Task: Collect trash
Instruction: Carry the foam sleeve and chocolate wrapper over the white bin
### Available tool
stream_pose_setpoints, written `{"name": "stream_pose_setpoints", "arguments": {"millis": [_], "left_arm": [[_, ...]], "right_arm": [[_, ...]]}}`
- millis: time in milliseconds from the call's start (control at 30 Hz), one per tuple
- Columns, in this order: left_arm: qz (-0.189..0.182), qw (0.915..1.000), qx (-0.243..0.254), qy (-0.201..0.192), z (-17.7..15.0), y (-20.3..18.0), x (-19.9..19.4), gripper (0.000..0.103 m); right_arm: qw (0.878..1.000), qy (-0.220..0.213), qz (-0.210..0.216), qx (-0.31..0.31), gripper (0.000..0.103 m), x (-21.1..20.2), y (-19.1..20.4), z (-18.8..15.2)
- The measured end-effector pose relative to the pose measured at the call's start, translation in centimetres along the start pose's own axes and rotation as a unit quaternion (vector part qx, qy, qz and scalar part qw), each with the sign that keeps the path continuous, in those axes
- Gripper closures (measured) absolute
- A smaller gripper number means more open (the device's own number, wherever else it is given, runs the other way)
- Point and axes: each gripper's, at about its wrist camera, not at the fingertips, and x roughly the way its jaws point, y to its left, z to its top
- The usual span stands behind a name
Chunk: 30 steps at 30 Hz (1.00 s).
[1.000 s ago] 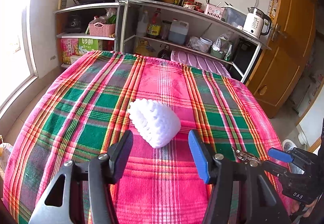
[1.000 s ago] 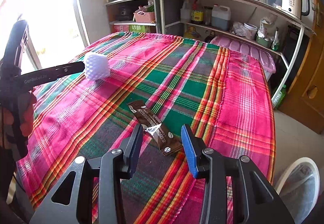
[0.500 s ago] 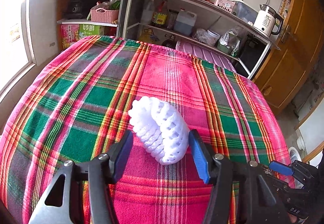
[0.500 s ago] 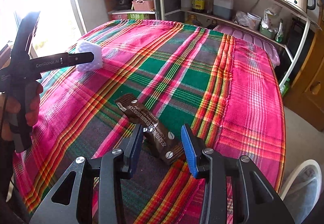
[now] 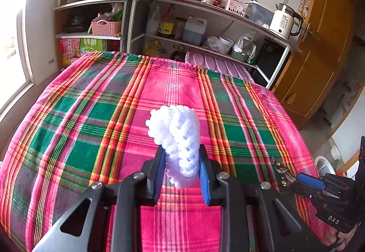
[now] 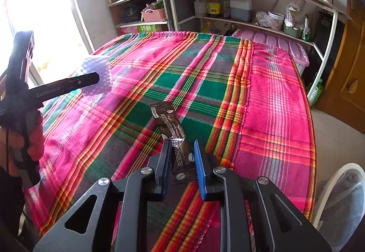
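Observation:
My left gripper (image 5: pixel 181 162) is shut on a white foam fruit net (image 5: pixel 176 138) and holds it upright, squeezed between the blue pads, above the plaid tablecloth (image 5: pixel 95 119). The net also shows in the right wrist view (image 6: pixel 97 74) at the left, raised off the cloth. My right gripper (image 6: pixel 182 160) is shut on a brown coffee sachet wrapper (image 6: pixel 170 126); the wrapper sticks forward and its far end hangs just over the cloth. The right gripper also shows in the left wrist view (image 5: pixel 305 181) at the lower right with the wrapper (image 5: pixel 281 171) in it.
A white bin with a liner (image 6: pixel 342 197) stands on the floor right of the table. Metal shelves (image 5: pixel 194 30) with bottles, pots and a kettle (image 5: pixel 285 21) run behind the table. A wooden cabinet (image 5: pixel 319 58) is at the right, a window (image 6: pixel 34 12) at the left.
Both grippers have closed: the left on the foam net, the right on the wrapper. Both items have been lifted and tilted up off the cloth.

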Motion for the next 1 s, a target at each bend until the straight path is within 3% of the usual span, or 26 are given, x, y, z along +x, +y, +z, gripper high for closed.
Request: {"name": "stream_pose_setpoints", "arguments": {"millis": [500, 1000], "left_arm": [[-0.077, 0.9953, 0.057, -0.011, -3.3, -8.5, -5.1, 0.075], [-0.133, 0.9847, 0.112, -0.003, -4.5, -16.3, -5.9, 0.075]], "right_arm": [[0.997, -0.038, -0.014, 0.059, 0.085, -6.7, -2.7, -3.7], [0.989, -0.072, -0.040, 0.120, 0.086, -11.6, -7.5, -6.8]]}}
